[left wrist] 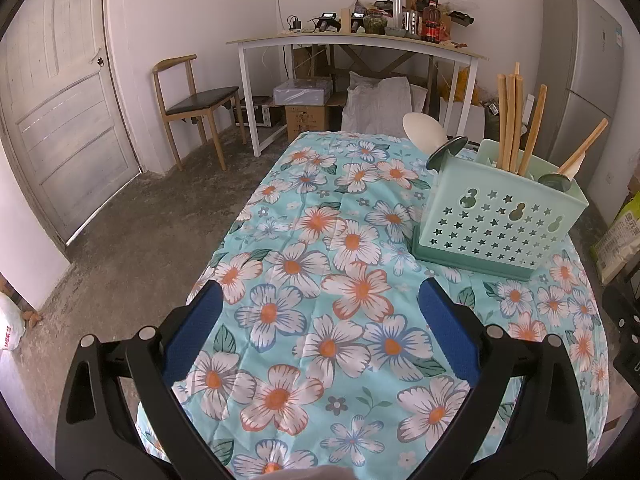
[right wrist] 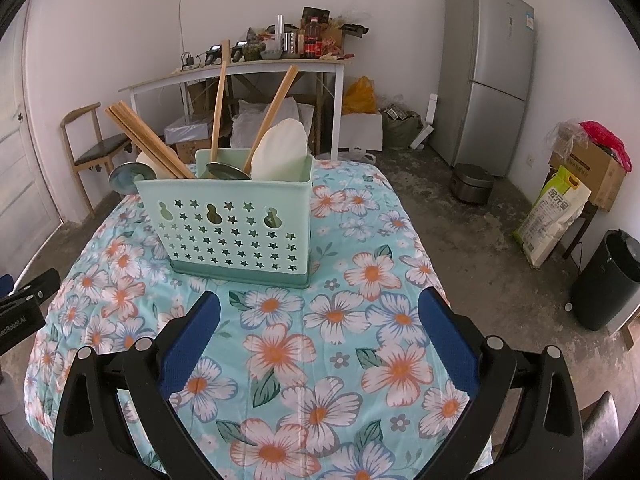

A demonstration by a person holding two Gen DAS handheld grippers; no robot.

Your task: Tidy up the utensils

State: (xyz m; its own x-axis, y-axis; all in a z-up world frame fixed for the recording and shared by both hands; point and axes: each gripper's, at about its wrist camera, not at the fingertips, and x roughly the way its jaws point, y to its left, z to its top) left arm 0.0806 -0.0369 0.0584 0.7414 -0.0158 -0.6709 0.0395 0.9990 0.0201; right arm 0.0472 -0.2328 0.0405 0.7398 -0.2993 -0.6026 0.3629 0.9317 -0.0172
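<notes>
A mint-green utensil caddy (left wrist: 496,220) (right wrist: 236,228) with star cut-outs stands upright on the floral tablecloth (left wrist: 320,280) (right wrist: 360,280). Wooden chopsticks (left wrist: 510,120) (right wrist: 144,140), white rice paddles (left wrist: 424,128) (right wrist: 284,148) and dark green ladle heads (left wrist: 446,152) (right wrist: 226,171) stick out of it. My left gripper (left wrist: 320,312) is open with nothing between its blue pads, and the caddy sits ahead to its right. My right gripper (right wrist: 320,316) is open too, nothing in it, with the caddy just ahead and slightly left.
A white desk (left wrist: 360,46) (right wrist: 240,68) cluttered with bottles stands at the back wall, with boxes under it. A wooden chair (left wrist: 192,100) is at left and a grey fridge (right wrist: 488,76) at right. A rice sack (right wrist: 552,216) and black bin (right wrist: 604,280) stand on the floor.
</notes>
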